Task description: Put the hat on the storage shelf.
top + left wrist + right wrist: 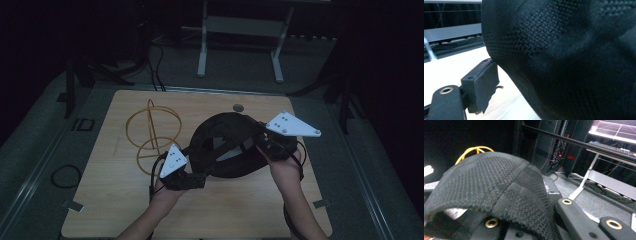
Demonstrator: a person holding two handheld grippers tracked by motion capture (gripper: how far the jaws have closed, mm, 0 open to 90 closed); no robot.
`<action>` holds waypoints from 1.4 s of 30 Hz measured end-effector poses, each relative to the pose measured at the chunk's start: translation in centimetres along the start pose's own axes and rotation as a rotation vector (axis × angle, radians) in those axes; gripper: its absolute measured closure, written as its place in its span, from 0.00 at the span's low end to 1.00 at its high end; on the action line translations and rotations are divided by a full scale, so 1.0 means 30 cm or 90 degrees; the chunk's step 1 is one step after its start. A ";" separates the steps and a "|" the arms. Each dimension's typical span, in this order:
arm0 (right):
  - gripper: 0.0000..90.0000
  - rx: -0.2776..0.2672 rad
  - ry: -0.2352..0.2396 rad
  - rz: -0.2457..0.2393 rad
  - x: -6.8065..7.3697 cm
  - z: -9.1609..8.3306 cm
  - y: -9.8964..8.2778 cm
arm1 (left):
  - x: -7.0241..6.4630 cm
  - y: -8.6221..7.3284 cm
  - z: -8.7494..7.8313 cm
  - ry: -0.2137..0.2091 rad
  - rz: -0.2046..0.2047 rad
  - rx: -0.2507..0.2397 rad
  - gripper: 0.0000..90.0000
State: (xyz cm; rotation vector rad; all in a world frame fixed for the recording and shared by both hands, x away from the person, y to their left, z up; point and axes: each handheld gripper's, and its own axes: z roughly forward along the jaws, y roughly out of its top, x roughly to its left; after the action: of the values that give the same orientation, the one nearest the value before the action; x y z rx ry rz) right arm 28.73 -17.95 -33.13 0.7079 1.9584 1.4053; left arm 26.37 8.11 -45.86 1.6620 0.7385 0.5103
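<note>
One black cap on the surface, one yellow wire stand just left of it. Right hand-held gripper clamped on the cap's rim. Left hand-held gripper at the cap's lower-left edge, jaws apart, not pinching.

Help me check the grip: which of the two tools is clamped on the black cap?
The right tool: its jaws are shut on the black cap at its edge. The left tool stands open beside it.

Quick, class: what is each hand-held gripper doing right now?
Left hand-held gripper: open beside the black cap, not gripping it.
Right hand-held gripper: shut on the black cap.
</note>
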 end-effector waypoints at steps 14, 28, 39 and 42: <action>0.99 0.004 0.000 0.007 0.006 -0.031 -0.055 | -0.010 0.035 0.018 0.067 -0.004 -0.030 0.84; 0.95 0.001 -0.005 0.042 0.003 -0.082 -0.157 | -0.034 0.072 0.028 0.078 0.033 0.001 1.00; 0.60 0.020 0.004 0.058 0.004 -0.144 -0.236 | -0.029 0.131 0.019 0.093 0.036 -0.006 1.00; 0.56 0.042 0.009 0.062 0.001 -0.155 -0.273 | -0.028 0.137 0.023 0.103 0.052 -0.007 1.00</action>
State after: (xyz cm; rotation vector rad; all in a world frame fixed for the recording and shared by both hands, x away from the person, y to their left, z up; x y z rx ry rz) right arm 24.68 -23.20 -39.82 0.8360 2.0141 1.4111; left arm 27.04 6.57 -41.94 1.6591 0.7857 0.7114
